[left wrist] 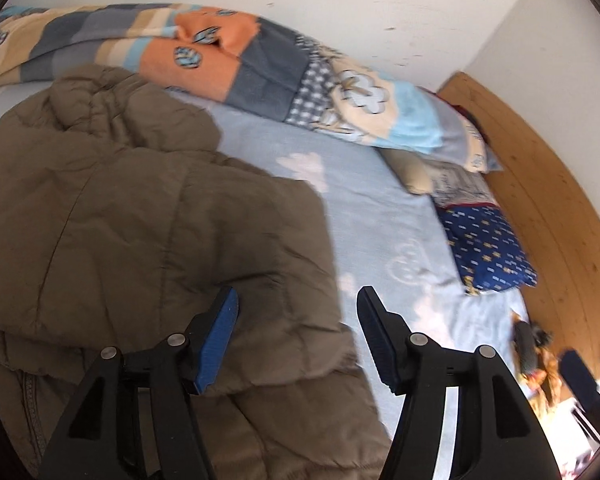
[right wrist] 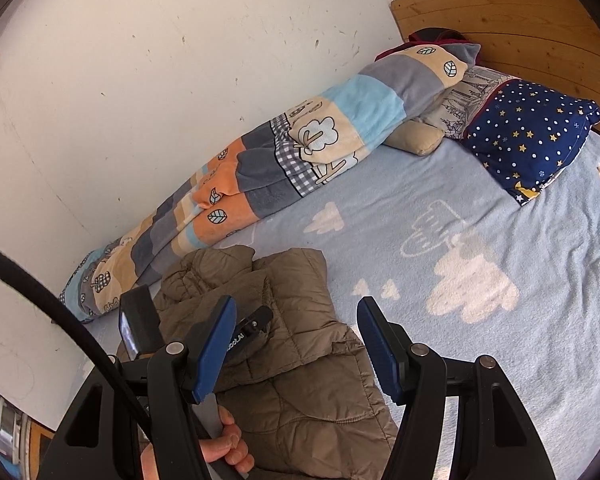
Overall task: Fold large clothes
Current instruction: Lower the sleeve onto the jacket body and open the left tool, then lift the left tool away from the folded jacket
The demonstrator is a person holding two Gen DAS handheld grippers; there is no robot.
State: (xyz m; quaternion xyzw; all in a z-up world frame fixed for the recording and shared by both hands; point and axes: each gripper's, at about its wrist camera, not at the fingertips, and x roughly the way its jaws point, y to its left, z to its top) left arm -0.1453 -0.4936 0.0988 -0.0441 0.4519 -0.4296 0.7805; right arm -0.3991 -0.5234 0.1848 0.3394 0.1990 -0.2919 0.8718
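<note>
A large olive-brown puffer jacket [left wrist: 132, 208] lies bunched on the light blue bed sheet [left wrist: 380, 216]. My left gripper [left wrist: 296, 304] is open and empty, hovering over the jacket's right edge. In the right wrist view the jacket [right wrist: 300, 380] lies at the bottom centre. My right gripper [right wrist: 296, 312] is open and empty above it. The left gripper's body [right wrist: 252, 328] shows there, low over the jacket, with the hand [right wrist: 224, 448] that holds it.
A rolled patchwork blanket [right wrist: 284, 148] lies along the white wall [right wrist: 140, 80]. A navy star-print pillow [right wrist: 532, 136] and other pillows rest by the wooden headboard [right wrist: 520, 12]. Clutter sits beyond the bed's edge [left wrist: 540, 360].
</note>
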